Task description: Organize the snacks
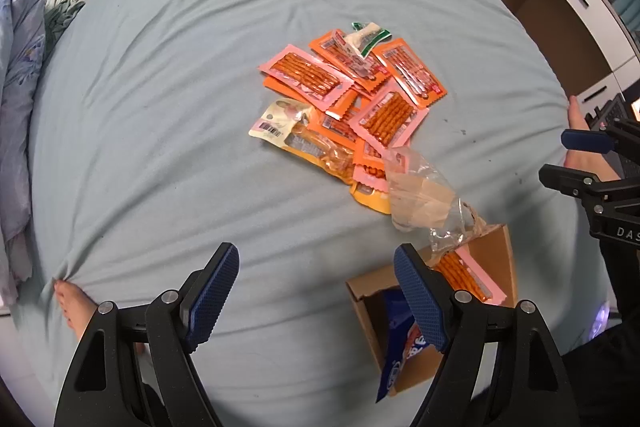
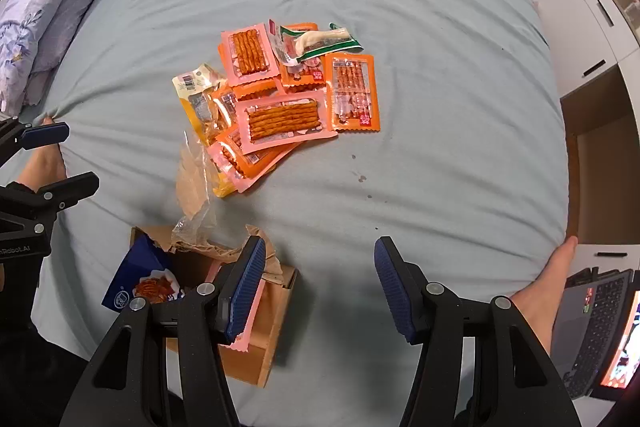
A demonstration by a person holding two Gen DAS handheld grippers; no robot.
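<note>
Most snacks left to box, both jaws parted and empty.

Left wrist view: my left gripper [image 1: 316,299] hovers released over the pale blue bed sheet [image 1: 160,147]; the heap of orange and pink snack packets [image 1: 344,95] lies loose beside the brown cardboard box [image 1: 492,251].
Right wrist view: my right gripper [image 2: 320,287] grasps nothing; I judge only a blue snack bag [image 2: 140,283] and a pink packet [image 2: 248,331] boxed.
</note>
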